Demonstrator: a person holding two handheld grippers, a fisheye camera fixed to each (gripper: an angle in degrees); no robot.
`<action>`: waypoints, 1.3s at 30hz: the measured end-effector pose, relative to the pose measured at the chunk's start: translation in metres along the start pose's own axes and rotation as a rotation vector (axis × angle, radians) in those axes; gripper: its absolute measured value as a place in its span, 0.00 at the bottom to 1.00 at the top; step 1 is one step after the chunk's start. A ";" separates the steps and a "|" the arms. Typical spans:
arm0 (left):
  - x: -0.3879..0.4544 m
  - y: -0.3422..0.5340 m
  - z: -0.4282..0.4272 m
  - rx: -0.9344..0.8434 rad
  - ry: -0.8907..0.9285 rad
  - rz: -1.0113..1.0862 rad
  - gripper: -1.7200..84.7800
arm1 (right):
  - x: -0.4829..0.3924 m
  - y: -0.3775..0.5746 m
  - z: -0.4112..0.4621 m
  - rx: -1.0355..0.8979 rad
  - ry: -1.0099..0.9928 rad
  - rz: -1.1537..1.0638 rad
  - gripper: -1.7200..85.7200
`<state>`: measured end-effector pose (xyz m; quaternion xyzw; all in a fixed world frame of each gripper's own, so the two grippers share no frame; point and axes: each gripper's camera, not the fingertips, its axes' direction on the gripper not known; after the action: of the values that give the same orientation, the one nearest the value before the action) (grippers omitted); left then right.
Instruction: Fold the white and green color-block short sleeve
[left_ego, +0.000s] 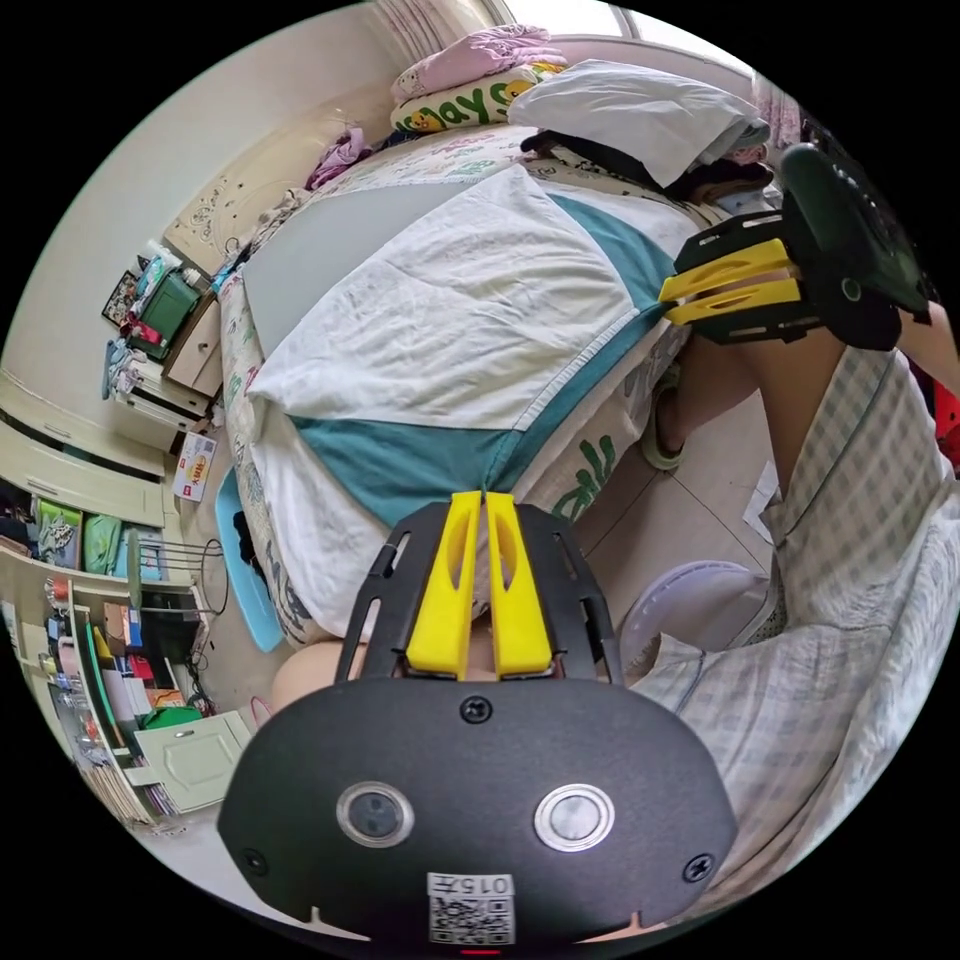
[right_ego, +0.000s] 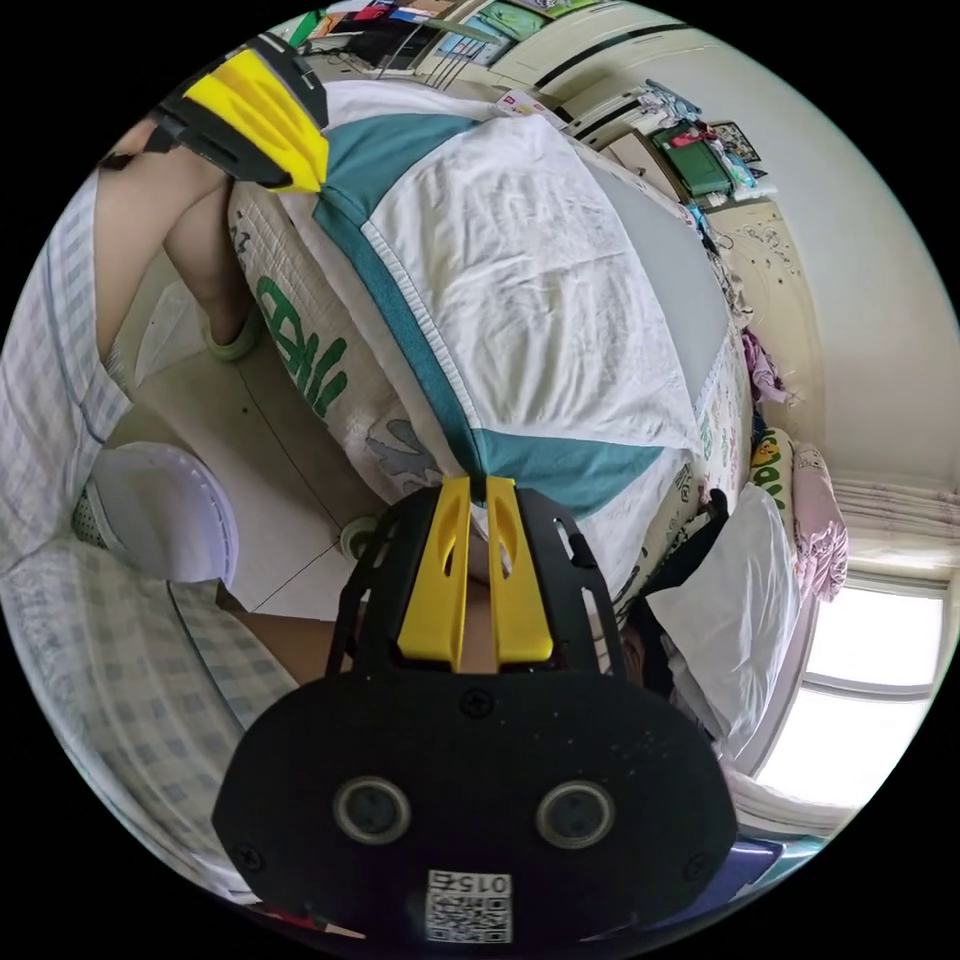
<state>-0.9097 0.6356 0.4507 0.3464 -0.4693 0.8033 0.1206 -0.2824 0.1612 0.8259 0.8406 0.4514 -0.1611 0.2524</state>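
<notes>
Bed (left_ego: 300, 250), tiled floor (left_ego: 690, 500) (bright window (right_ego: 870, 640))

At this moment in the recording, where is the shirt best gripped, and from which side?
By the two green corners hanging at the bed's near edge. The shirt lies flat on the bed, so only its overhanging edge gives the tongs a lip to pinch. Coming from the floor side looks right: the left tongs and the right tongs each appear shut on a green corner there.
</notes>
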 end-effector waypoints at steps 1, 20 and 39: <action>-0.003 -0.002 0.005 -0.018 -0.001 0.003 0.02 | 0.005 -0.002 0.000 -0.009 0.002 -0.006 0.06; -0.275 0.080 -0.013 0.290 0.350 -0.487 0.09 | 0.390 0.084 -0.058 0.223 -0.564 0.604 0.07; -0.528 0.126 0.230 0.489 1.144 -1.343 0.16 | 0.763 0.110 0.107 0.264 -1.355 1.157 0.16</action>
<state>-0.4870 0.4457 0.0861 0.1116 0.1454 0.6905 0.6997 0.2179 0.5658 0.3881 0.6834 -0.3099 -0.5204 0.4076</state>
